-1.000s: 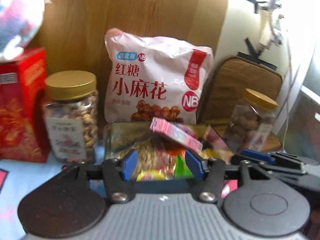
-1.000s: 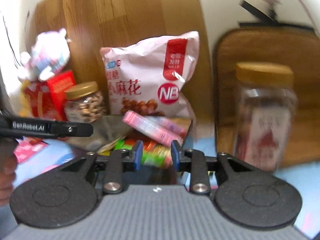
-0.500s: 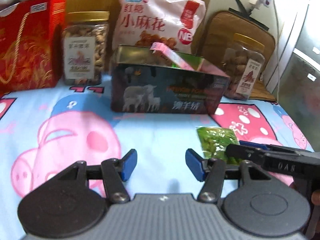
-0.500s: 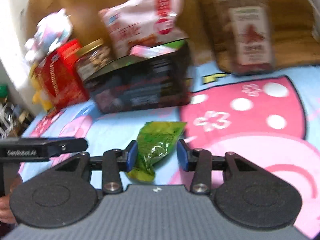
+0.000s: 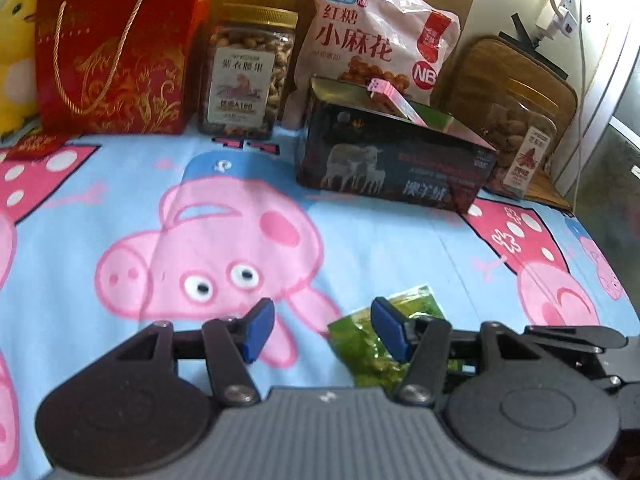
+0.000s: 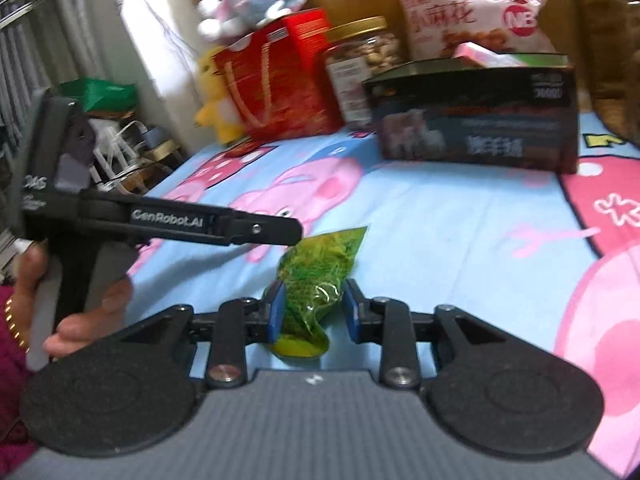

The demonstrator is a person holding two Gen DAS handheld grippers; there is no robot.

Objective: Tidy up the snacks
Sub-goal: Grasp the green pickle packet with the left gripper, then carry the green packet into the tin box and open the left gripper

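Observation:
A green snack packet (image 6: 320,276) lies on the cartoon-pig cloth. My right gripper (image 6: 314,310) is low over it, its blue pads on either side of the packet's near end, jaws still apart. The packet also shows in the left wrist view (image 5: 376,340), just right of my left gripper (image 5: 322,330), which is open and empty above the cloth. A dark open box (image 5: 392,160) at the back holds snacks, with a pink packet (image 5: 394,100) sticking out; it also shows in the right wrist view (image 6: 476,116).
Along the back wall stand a red gift box (image 5: 116,48), a nut jar (image 5: 248,76), a pink snack bag (image 5: 372,40) and a second jar (image 5: 516,140). A yellow plush toy (image 5: 14,52) sits far left. My left gripper's body (image 6: 160,224) crosses the right wrist view.
Both grippers pulled back and down from the box to the cloth. The right gripper has narrowed around the green packet's near end. The left stays wide open.

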